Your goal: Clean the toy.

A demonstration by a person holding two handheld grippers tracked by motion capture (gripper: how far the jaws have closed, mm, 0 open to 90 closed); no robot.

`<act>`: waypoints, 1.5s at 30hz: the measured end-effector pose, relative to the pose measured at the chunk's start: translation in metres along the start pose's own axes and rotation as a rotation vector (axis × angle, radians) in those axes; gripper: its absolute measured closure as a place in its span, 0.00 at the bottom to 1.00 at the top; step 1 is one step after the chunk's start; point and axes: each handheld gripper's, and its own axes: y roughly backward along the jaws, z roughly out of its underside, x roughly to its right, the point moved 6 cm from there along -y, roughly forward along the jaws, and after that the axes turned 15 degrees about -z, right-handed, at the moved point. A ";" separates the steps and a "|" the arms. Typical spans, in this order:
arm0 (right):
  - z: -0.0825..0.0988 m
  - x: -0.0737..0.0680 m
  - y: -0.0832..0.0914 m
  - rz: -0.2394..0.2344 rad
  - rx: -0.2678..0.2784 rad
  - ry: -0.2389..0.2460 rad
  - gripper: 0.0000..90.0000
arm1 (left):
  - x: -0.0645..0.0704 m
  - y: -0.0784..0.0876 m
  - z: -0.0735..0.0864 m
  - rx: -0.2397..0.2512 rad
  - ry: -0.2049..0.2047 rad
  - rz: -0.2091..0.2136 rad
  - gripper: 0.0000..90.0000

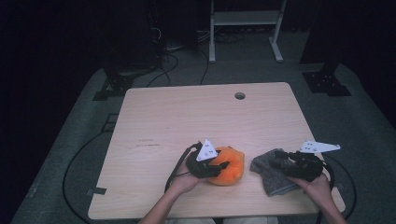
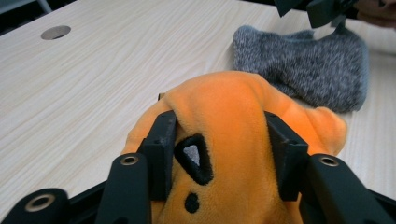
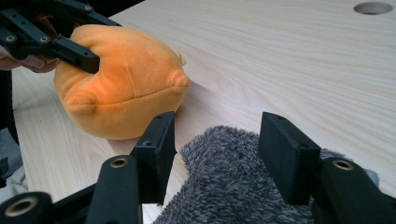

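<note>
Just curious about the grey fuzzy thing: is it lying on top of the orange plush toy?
No, the grey fuzzy cloth lies on the table beside the orange plush toy.

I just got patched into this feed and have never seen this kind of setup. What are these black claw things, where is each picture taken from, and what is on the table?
There is no robot arm here. A person sits at a wooden table and holds a hand-held two-jaw gripper in each hand.

The wide picture comes from a fixed camera above the person, looking down and forward; the forearms come in from the bottom. The other two pictures come from small cameras riding on each gripper, looking along its own black jaws.

Two soft things lie on the table: an orange plush toy and a grey fuzzy cloth.

The left gripper is shut on the plush toy; in its own view both pads dent the plush. The right gripper stands over the near end of the cloth, with the cloth between its jaws, but there are gaps on both sides, so it grips nothing yet.
</note>
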 end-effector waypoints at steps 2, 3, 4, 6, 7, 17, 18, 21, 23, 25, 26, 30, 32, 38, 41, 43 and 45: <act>0.000 0.000 0.000 -0.001 0.003 0.000 0.50 | -0.005 -0.001 -0.002 0.009 0.000 -0.032 0.58; -0.001 0.000 -0.001 0.001 0.002 0.002 0.50 | -0.008 -0.002 -0.003 0.010 -0.003 -0.048 0.57; -0.001 0.000 -0.002 0.004 0.002 0.005 0.50 | -0.012 -0.003 -0.004 0.011 0.003 -0.061 0.57; -0.002 0.000 -0.003 0.003 0.003 0.009 0.50 | -0.022 -0.005 -0.007 0.021 0.026 -0.081 0.57; -0.001 0.000 -0.003 0.004 0.000 0.008 0.50 | -0.026 -0.007 -0.009 0.029 0.034 -0.091 0.56; 0.002 0.002 -0.012 0.001 -0.022 0.002 0.48 | -0.062 -0.032 -0.019 0.028 0.079 -0.197 0.52; 0.002 0.002 -0.012 0.002 -0.026 0.004 0.48 | -0.064 -0.035 -0.017 0.012 0.082 -0.190 0.52; 0.002 0.002 -0.012 0.003 -0.027 0.007 0.48 | -0.064 -0.041 -0.012 -0.010 0.100 -0.167 0.49; 0.002 0.003 -0.012 0.001 -0.023 0.007 0.48 | -0.064 -0.041 -0.013 -0.008 0.102 -0.167 0.45; 0.002 0.004 -0.011 0.004 -0.018 0.005 0.47 | -0.063 -0.040 -0.014 -0.016 0.104 -0.161 0.37; 0.002 0.004 -0.012 0.003 -0.015 0.003 0.47 | -0.062 -0.039 -0.015 -0.019 0.109 -0.163 0.33; 0.001 0.002 -0.011 0.010 -0.010 0.010 0.47 | -0.062 -0.033 -0.019 -0.010 0.115 -0.165 0.22; 0.001 0.001 -0.011 0.010 -0.006 0.013 0.46 | -0.062 -0.028 -0.020 -0.016 0.110 -0.160 0.19; 0.000 0.001 -0.010 0.021 0.000 0.016 0.44 | -0.064 -0.013 -0.018 -0.019 0.095 -0.169 0.15; 0.000 0.001 -0.011 0.022 -0.005 0.017 0.43 | -0.066 -0.005 -0.015 -0.002 0.103 -0.172 0.15; 0.001 0.001 -0.012 0.022 -0.011 0.015 0.42 | -0.067 -0.001 -0.013 0.002 0.107 -0.172 0.14; 0.001 0.001 -0.012 0.024 -0.014 0.013 0.42 | -0.068 0.003 -0.009 0.002 0.106 -0.173 0.14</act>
